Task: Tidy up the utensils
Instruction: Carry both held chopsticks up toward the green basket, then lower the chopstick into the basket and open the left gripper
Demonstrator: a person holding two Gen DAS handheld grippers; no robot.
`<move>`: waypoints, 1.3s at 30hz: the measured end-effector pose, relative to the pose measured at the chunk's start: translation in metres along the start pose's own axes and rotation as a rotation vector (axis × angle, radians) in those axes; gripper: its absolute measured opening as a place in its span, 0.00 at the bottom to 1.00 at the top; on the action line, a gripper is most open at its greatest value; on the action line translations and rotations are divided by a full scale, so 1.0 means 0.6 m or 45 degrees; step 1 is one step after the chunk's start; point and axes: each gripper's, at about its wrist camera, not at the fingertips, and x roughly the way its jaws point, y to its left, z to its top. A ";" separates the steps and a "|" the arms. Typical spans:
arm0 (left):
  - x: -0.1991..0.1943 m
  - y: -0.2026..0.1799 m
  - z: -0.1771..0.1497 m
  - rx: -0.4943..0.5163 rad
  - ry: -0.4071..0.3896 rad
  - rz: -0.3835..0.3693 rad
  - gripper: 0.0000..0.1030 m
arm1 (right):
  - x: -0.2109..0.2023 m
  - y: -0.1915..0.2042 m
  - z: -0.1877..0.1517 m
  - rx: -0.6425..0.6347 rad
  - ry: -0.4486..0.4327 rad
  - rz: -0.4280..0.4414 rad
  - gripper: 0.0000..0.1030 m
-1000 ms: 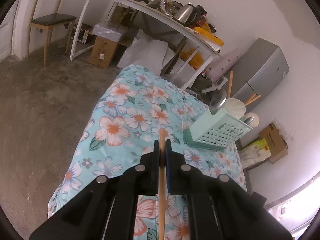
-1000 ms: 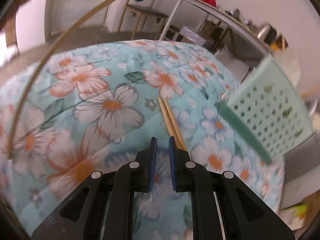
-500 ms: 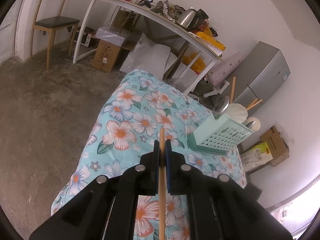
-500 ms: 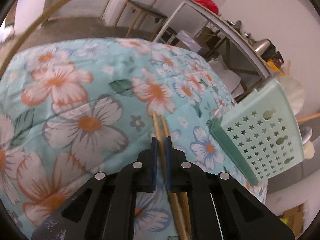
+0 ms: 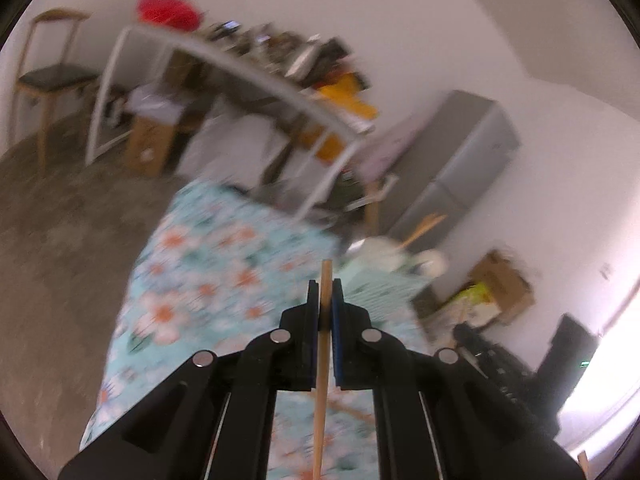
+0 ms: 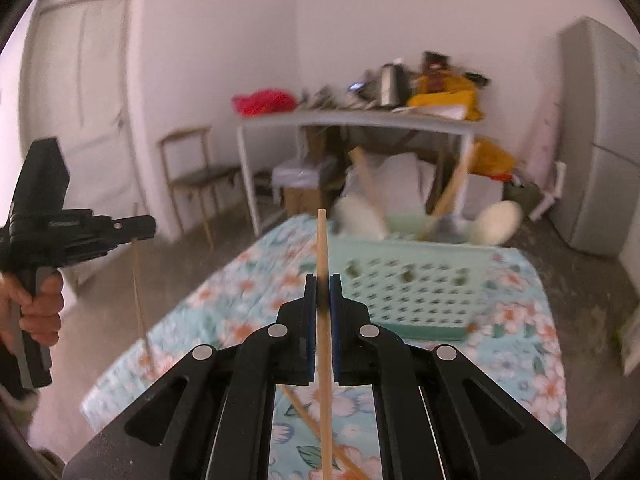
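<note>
My left gripper (image 5: 325, 292) is shut on a wooden chopstick (image 5: 321, 384) that runs back between the jaws. My right gripper (image 6: 322, 292) is shut on another chopstick (image 6: 322, 240), held above the floral tablecloth (image 6: 224, 300) and pointing up past the fingertips. A third chopstick (image 6: 304, 416) lies on the cloth below the right gripper. In the right wrist view the left gripper (image 6: 140, 227) is at the left, a thin chopstick (image 6: 140, 300) hanging down from it. Ahead of both stands the mint basket (image 6: 420, 284), with white spoons and wooden handles in it.
A person's hand (image 6: 40, 304) grips the left tool's handle. Behind the table are a white desk (image 6: 352, 120) piled with clutter, a wooden chair (image 6: 192, 168), cardboard boxes and a grey fridge (image 6: 596, 140). Bare concrete floor surrounds the table.
The right gripper closed on one chopstick of the pair on the cloth, lifted it and rolled level. The left gripper rose with its chopstick; the table now looks farther below.
</note>
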 end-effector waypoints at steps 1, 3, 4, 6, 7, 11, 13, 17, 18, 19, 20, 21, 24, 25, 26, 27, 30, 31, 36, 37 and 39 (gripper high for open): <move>-0.002 -0.016 0.007 0.022 -0.009 -0.027 0.05 | -0.013 -0.009 0.002 0.025 -0.020 -0.015 0.04; -0.005 -0.047 0.025 0.066 -0.033 -0.076 0.05 | -0.032 -0.025 0.002 0.064 -0.052 -0.043 0.04; -0.007 -0.070 0.038 0.096 -0.052 -0.121 0.05 | -0.041 -0.032 -0.001 0.082 -0.065 -0.050 0.04; -0.009 -0.100 0.056 0.125 -0.077 -0.168 0.05 | -0.061 -0.048 -0.004 0.131 -0.098 -0.066 0.04; -0.009 -0.123 0.071 0.155 -0.102 -0.203 0.05 | -0.066 -0.052 -0.006 0.145 -0.108 -0.070 0.04; -0.003 -0.188 0.118 0.241 -0.202 -0.243 0.05 | -0.090 -0.079 -0.010 0.204 -0.156 -0.087 0.04; 0.005 -0.217 0.145 0.275 -0.280 -0.248 0.05 | -0.098 -0.087 -0.011 0.225 -0.169 -0.077 0.04; 0.035 -0.256 0.194 0.317 -0.404 -0.209 0.05 | -0.110 -0.104 -0.011 0.253 -0.191 -0.069 0.04; 0.043 -0.262 0.201 0.330 -0.428 -0.187 0.04 | -0.112 -0.107 -0.011 0.259 -0.198 -0.064 0.04; 0.060 -0.268 0.207 0.352 -0.454 -0.156 0.04 | -0.116 -0.110 -0.011 0.265 -0.203 -0.061 0.04; 0.080 -0.272 0.211 0.362 -0.464 -0.128 0.04 | -0.117 -0.112 -0.012 0.272 -0.210 -0.058 0.04; 0.095 -0.273 0.213 0.363 -0.465 -0.113 0.04 | -0.118 -0.114 -0.012 0.277 -0.215 -0.054 0.04; 0.161 -0.269 0.204 0.398 -0.424 -0.036 0.04 | -0.120 -0.121 -0.012 0.290 -0.221 -0.047 0.04; 0.191 -0.265 0.193 0.417 -0.391 0.000 0.05 | -0.120 -0.123 -0.012 0.292 -0.221 -0.043 0.04; 0.211 -0.259 0.187 0.417 -0.363 0.014 0.05 | -0.120 -0.124 -0.012 0.293 -0.221 -0.040 0.04; 0.225 -0.252 0.179 0.409 -0.332 0.023 0.05 | -0.120 -0.124 -0.011 0.291 -0.221 -0.041 0.04; 0.267 -0.219 0.155 0.363 -0.233 0.047 0.05 | -0.119 -0.124 -0.009 0.278 -0.216 -0.044 0.04; 0.278 -0.209 0.148 0.349 -0.198 0.047 0.05 | -0.118 -0.123 -0.008 0.274 -0.213 -0.045 0.04; 0.287 -0.175 0.131 0.277 -0.083 0.004 0.09 | -0.108 -0.119 -0.002 0.253 -0.197 -0.056 0.04; 0.278 -0.173 0.127 0.268 -0.081 -0.004 0.12 | -0.106 -0.119 0.000 0.252 -0.197 -0.053 0.04; 0.264 -0.166 0.126 0.250 -0.090 -0.020 0.26 | -0.103 -0.117 0.009 0.250 -0.200 -0.043 0.04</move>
